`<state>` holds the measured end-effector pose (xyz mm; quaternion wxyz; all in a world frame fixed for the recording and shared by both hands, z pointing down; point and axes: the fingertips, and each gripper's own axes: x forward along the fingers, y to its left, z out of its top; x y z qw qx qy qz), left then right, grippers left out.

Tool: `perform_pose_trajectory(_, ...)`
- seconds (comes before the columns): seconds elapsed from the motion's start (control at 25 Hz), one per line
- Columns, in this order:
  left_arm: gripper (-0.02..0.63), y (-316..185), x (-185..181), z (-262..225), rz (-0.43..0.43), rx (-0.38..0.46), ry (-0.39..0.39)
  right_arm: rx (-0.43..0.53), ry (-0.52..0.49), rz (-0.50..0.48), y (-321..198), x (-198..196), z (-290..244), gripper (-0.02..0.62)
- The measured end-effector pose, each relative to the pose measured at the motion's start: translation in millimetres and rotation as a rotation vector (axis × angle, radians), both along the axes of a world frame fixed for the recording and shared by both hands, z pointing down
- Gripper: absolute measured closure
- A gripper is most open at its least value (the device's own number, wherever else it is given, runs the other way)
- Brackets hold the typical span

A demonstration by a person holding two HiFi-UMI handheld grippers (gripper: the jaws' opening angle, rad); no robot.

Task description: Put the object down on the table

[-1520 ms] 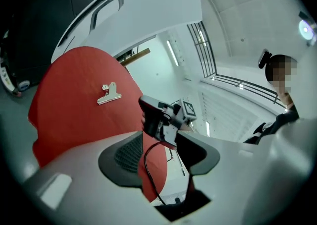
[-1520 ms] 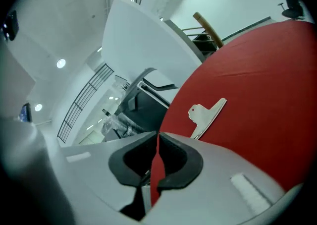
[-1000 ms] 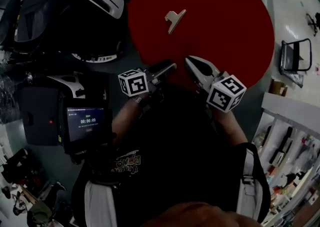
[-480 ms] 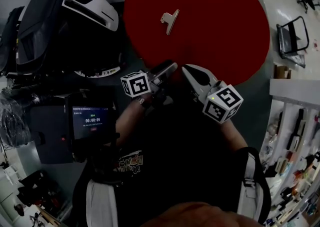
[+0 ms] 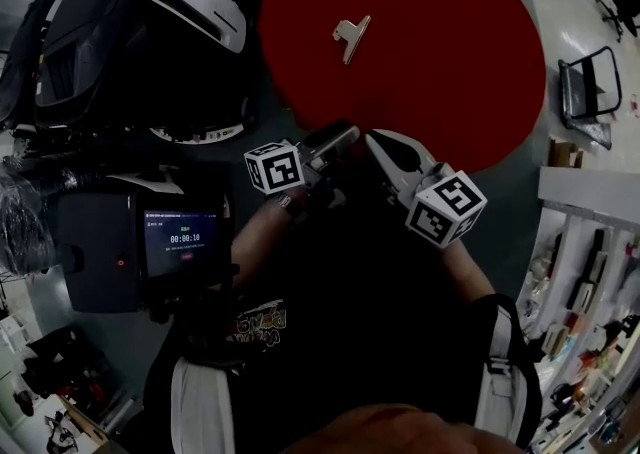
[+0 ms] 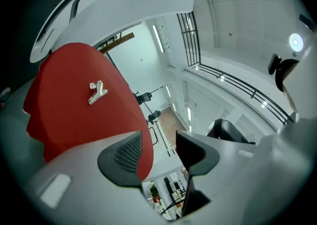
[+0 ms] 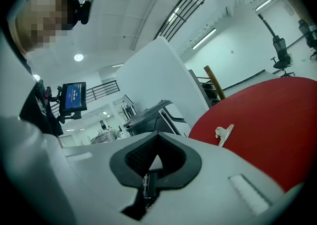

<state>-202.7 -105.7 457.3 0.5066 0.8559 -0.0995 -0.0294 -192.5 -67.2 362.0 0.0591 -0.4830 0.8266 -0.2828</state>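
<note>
Round red table (image 5: 450,92), seen from above. One metal clip (image 5: 351,38) lies flat on the red top, in its far-left part. It lies alone and touches neither tool.

Left gripper (image 5: 333,139): held at the table's near edge, pointing about level across it. Jaws spread. Through the gap between the dark pads only the table rim and the room behind show, so nothing is gripped. In the left gripper view the clip lies well beyond the tips, up and to the left of the left-hand pad.

Right gripper (image 5: 378,139): just beside the left one, tips near the same rim. Jaws pressed together, the pads meeting with nothing pinched. In the right gripper view the clip sits on the red top ahead and to the right of the tips, well apart.

Each tool carries a marker cube (image 5: 273,167).

Beside the table at upper left stands a dark machine (image 5: 130,12) with white panels. A small lit screen (image 5: 180,240) sits at the person's left.
</note>
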Motion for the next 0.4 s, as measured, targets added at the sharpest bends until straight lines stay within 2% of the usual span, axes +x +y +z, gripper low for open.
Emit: perform_pose_trajectory(0.4,0.394,-4.3,-0.5,6.5,-0.023,-0.013,-0.011,-0.012,-0.007,0.004,-0.6,4.8,5.1,0.592)
